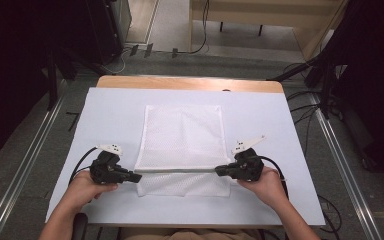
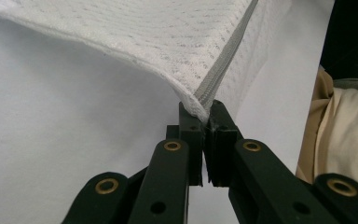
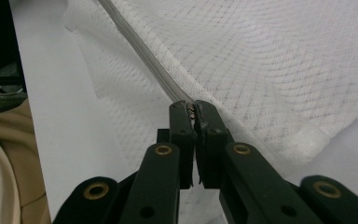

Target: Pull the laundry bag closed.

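**Both grippers clamp the zipper ends of a mesh bag**

A white mesh bag (image 1: 182, 145) lies in the middle of a white sheet (image 1: 110, 115) on the table. Its grey zipper (image 1: 177, 171) runs left to right near the near edge. The left gripper (image 1: 136, 177) has its jaws closed on the zipper's left end, lifting the mesh there. The right gripper (image 1: 219, 171) is clamped on the zipper's right end.

lab / recording bay | black curtains (image 1: 15, 75) | floor rails (image 1: 25, 165) | loose cables (image 1: 305, 100) | white-covered table (image 1: 110, 110)
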### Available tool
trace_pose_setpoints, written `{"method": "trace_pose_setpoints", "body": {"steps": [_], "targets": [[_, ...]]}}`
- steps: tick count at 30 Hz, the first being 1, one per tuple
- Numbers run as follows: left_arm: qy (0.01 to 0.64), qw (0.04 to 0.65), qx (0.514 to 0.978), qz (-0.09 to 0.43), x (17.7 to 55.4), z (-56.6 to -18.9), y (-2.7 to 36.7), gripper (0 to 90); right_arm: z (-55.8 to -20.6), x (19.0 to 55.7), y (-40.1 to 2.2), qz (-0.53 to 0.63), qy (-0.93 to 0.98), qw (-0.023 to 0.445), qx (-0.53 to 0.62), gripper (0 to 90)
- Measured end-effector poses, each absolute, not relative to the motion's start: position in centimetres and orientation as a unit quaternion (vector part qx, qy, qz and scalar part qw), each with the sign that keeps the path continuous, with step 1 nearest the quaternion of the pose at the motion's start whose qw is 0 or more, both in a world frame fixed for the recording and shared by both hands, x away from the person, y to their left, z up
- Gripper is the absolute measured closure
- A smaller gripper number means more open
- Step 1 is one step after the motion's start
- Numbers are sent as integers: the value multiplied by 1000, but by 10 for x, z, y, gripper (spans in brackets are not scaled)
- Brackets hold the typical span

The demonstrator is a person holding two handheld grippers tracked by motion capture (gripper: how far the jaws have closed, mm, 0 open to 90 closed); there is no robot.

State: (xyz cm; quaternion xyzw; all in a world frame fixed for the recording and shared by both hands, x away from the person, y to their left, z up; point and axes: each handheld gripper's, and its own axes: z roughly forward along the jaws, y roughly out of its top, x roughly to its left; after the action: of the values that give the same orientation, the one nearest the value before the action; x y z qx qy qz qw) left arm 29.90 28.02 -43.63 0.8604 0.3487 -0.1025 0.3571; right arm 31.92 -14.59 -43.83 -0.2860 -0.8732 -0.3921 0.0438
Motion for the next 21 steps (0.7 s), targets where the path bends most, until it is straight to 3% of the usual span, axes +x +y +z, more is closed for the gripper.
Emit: {"method": "trace_pose_setpoints", "body": {"steps": [21], "targets": [[349, 355, 860, -112, 300, -437, 282, 880, -442, 319, -159, -384, -871, 45, -303, 880]]}}
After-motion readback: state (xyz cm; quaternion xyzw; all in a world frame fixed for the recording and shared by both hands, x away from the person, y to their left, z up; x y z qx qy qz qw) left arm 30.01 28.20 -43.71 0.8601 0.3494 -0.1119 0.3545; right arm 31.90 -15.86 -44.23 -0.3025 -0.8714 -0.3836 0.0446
